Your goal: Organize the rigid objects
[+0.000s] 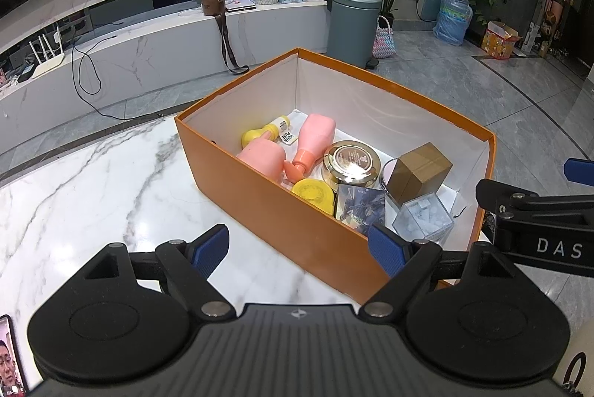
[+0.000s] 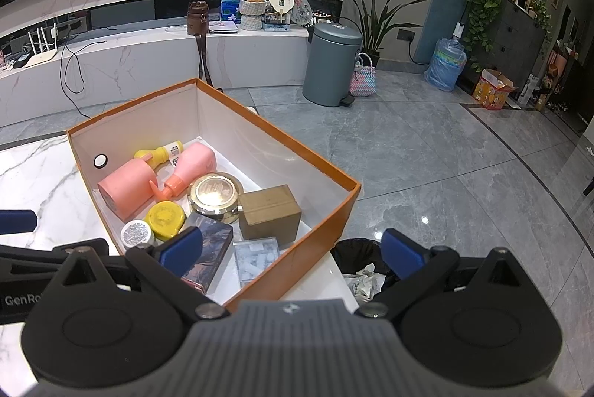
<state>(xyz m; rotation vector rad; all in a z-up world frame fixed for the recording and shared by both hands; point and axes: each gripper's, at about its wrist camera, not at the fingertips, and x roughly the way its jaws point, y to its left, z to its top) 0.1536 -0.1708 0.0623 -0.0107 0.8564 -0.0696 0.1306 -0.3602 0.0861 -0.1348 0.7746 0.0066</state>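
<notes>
The left wrist view sits close above the tabletop [image 1: 92,181], facing the orange box [image 1: 267,207] from its near left. The right wrist view looks down from the box's near right corner, perhaps slightly higher. Both share the box [image 2: 319,233], its contents and the far room.

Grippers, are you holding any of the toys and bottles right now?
No, nothing is held. The left gripper and the right gripper both have their jaws wide open, with nothing between them. Everything lies inside the orange box.
</notes>
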